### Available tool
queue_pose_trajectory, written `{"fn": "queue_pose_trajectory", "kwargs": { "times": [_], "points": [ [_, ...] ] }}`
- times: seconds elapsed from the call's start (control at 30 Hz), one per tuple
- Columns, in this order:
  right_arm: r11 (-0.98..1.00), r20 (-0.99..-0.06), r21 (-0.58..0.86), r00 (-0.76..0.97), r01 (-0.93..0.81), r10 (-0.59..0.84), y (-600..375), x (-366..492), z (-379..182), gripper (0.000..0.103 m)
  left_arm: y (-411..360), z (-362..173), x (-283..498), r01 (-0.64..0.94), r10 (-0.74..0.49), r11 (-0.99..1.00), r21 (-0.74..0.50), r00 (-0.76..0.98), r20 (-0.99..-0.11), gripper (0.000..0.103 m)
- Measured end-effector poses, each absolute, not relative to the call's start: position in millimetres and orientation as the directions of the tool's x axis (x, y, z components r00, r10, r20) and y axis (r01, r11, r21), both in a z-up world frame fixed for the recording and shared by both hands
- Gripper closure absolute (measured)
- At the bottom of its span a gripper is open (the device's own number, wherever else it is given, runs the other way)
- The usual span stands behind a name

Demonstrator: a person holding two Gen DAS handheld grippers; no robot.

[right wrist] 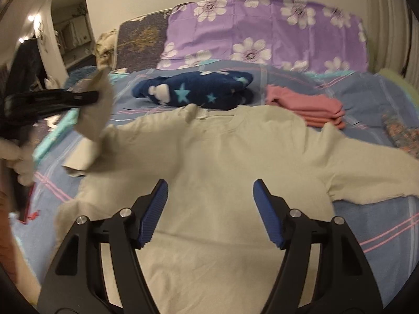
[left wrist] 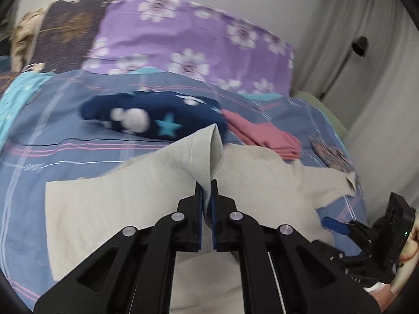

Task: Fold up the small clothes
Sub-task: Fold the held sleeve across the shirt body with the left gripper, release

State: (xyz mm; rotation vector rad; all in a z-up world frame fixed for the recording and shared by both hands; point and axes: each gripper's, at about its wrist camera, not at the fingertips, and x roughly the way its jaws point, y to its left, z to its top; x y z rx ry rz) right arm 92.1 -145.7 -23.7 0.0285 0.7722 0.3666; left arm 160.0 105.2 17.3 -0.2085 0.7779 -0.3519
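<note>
Two grippers working the cream shirt (right wrist: pixel 222 157) spread mid-frame on the bed (right wrist: pixel 379 217): left gripper (left wrist: pixel 207 183) pinches the sleeve cuff up, probably to fold inward, while right gripper (right wrist: pixel 210 191) hovers, jaws apart and empty.

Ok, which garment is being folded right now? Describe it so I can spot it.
Start from the purple flowered pillow at the head of the bed. Nearer the camera than the navy star-patterned bundle and the folded pink stack lies a cream long-sleeved top: the only garment spread flat, one sleeve pinched in the left gripper.
</note>
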Motion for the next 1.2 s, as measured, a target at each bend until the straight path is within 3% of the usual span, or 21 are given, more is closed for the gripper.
{"fn": "queue_pose_trajectory", "kwargs": {
  "times": [0.13,0.4,0.47,0.5,0.53,0.6,0.83,0.93,0.97,1.0,1.03,1.13,1.2],
  "points": [
    [0.872,-0.673,0.223,0.578,-0.435,0.461,-133.0,95.3,-26.0,0.034,59.8,-3.6,176.8,0.276,-0.425,0.905,-0.323,0.596,-0.681,0.098],
    [0.868,-0.685,0.254,0.554,-0.426,0.472,-89.8,122.6,-56.1,0.034,38.8,-30.7,198.0,0.252,-0.443,0.897,-0.364,0.522,-0.729,0.098],
    [0.880,-0.670,0.259,0.582,-0.398,0.460,-85.8,131.7,-58.0,0.054,36.6,-28.8,201.9,0.250,-0.447,0.894,-0.371,0.521,-0.727,0.098],
    [0.883,-0.668,0.268,0.586,-0.386,0.459,-86.6,136.6,-58.0,0.089,36.4,-25.6,203.2,0.253,-0.452,0.892,-0.374,0.524,-0.722,0.098],
    [0.872,-0.671,0.312,0.563,-0.377,0.483,-90.7,144.3,-58.3,0.100,34.8,-20.4,204.5,0.260,-0.460,0.888,-0.380,0.527,-0.714,0.098],
    [0.851,-0.637,0.413,0.565,-0.325,0.525,-112.2,150.8,-50.9,0.100,29.2,-11.2,206.2,0.279,-0.486,0.874,-0.397,0.529,-0.696,0.098],
    [0.880,-0.565,0.420,0.695,-0.222,0.445,-188.6,137.0,-18.5,0.100,-42.3,20.0,210.9,0.437,-0.587,0.806,-0.399,0.507,-0.631,0.098],
    [0.896,-0.605,0.428,0.699,-0.119,0.381,-223.7,140.0,-33.5,0.100,-67.3,12.9,208.2,0.469,-0.594,0.797,-0.380,0.498,-0.632,0.091],
    [0.896,-0.628,0.437,0.686,-0.080,0.367,-234.7,141.9,-43.4,0.100,-68.2,10.3,203.8,0.480,-0.589,0.799,-0.363,0.505,-0.631,0.085],
    [0.893,-0.649,0.447,0.670,-0.046,0.360,-243.7,143.9,-54.2,0.100,-64.2,8.2,199.2,0.481,-0.579,0.806,-0.345,0.516,-0.632,0.071],
    [0.890,-0.676,0.456,0.644,-0.017,0.359,-251.8,146.5,-67.4,0.100,-56.3,6.4,194.6,0.471,-0.561,0.819,-0.328,0.536,-0.631,0.066],
    [0.881,-0.735,0.472,0.561,0.021,0.381,-260.2,150.6,-97.6,0.091,-12.2,-1.5,176.4,0.411,-0.490,0.867,-0.280,0.606,-0.627,0.062],
    [0.870,-0.736,0.494,0.539,0.013,0.410,-261.0,150.4,-104.9,0.086,30.9,-12.4,161.8,0.314,-0.375,0.925,-0.214,0.665,-0.646,0.056]
  ]
}}
